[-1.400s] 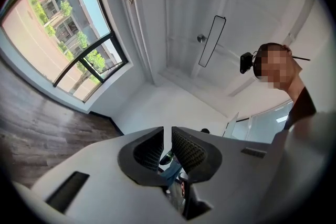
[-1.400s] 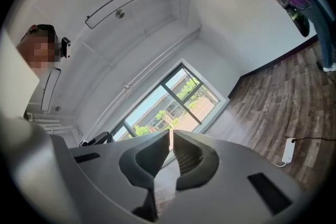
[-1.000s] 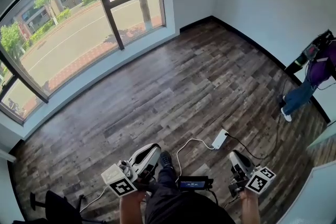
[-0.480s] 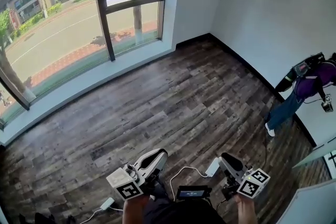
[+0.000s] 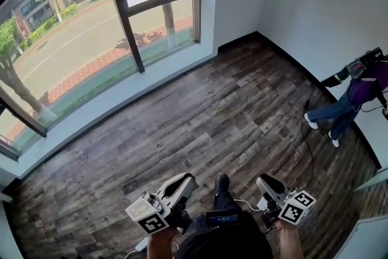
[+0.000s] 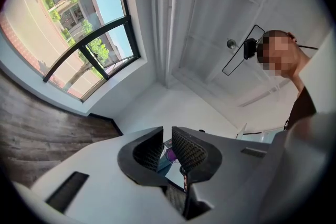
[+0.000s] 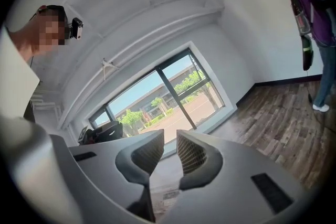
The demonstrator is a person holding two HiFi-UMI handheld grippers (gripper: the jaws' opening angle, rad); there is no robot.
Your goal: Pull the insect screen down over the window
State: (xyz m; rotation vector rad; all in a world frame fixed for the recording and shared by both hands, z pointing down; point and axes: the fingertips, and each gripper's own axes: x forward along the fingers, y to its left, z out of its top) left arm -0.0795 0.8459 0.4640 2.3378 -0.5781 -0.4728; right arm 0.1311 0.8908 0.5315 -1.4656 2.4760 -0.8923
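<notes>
The big window with dark frames fills the far left wall, across the wooden floor. I cannot make out an insect screen on it. My left gripper is held low at the bottom of the head view, far from the glass. Its jaws stand a narrow gap apart with nothing between them. My right gripper is beside it, also far from the window. Its jaws have just been opening and are empty.
A person in a purple top stands by the white wall at the right. A dark cable runs over the floor toward them. A small screen device hangs at my waist. Dark equipment sits at the window's left end.
The view has swung and moved forward over the floor with both grippers. The white power strip near my feet has dropped out of sight. The person at the right has stepped.
</notes>
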